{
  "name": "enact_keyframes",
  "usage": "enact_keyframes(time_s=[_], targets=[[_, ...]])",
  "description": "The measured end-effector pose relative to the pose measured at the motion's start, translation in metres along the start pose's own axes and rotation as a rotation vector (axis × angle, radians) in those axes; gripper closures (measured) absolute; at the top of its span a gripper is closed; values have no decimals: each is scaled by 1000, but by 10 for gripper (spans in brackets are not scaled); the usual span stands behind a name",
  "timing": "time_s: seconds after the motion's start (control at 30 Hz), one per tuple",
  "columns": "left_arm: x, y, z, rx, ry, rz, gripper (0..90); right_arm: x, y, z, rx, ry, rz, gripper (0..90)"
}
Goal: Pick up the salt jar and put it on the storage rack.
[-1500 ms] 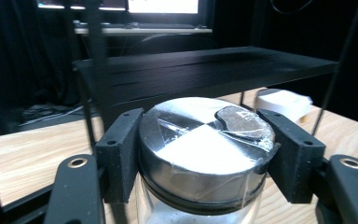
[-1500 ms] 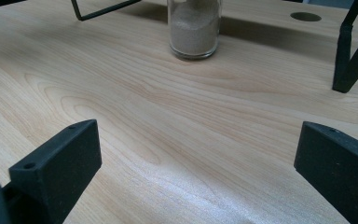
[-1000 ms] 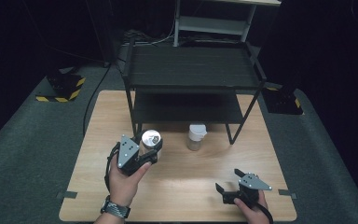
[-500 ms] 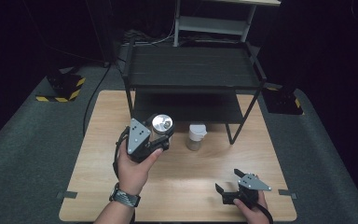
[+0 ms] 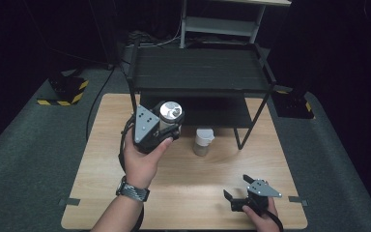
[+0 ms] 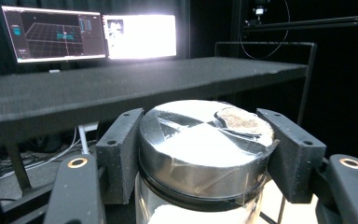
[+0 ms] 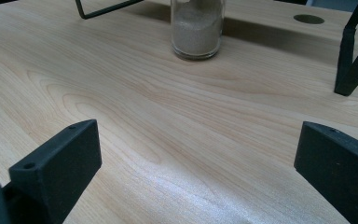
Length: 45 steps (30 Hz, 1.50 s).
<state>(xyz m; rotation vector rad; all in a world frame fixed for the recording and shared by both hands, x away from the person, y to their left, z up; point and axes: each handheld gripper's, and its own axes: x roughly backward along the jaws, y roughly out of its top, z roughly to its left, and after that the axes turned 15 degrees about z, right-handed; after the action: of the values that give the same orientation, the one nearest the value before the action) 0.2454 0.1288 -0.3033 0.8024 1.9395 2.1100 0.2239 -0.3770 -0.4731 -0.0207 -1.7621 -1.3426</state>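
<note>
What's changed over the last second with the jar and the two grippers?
The left gripper, shut on the silver-lidded jar throughout, has lifted it off the table and carried it up toward the black shelf rack. No grasp or release happened. The right gripper stayed open near the table's front edge, and the white-capped jar stayed put.

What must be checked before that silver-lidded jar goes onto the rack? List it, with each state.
1. Left gripper clamped on the jar's lid: ok.
2. Silver-lidded jar clear of the table: ok.
3. Jar upright: ok.
4. Rack's top shelf free where the jar would land: ok.
5. White-capped jar apart from the lifted one: ok.
6. Right gripper open, low by the table's near edge, out of the path: ok.
</note>
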Motion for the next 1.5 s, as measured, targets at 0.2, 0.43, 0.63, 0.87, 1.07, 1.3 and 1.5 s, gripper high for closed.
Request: enact_keyframes(time_s=[0.2,0.43,0.63,0.87,1.07,1.3,1.5], targets=[[-1,18,1,-2,22,-24,348,0,0,0,4,0,0,2],[-1,37,3,2,30,-50,348,0,0,0,6,0,0,2],[-2,55,3,18,40,-75,348,0,0,0,9,-1,0,2],[-5,73,5,16,64,-92,348,0,0,-1,8,0,-2,2],[-14,87,6,15,94,-98,348,0,-1,0,9,0,-3,2],[-29,97,11,33,119,-94,348,1,-1,-1,9,3,-6,2],[-45,102,15,48,137,-70,348,0,-2,-1,9,4,-9,2]])
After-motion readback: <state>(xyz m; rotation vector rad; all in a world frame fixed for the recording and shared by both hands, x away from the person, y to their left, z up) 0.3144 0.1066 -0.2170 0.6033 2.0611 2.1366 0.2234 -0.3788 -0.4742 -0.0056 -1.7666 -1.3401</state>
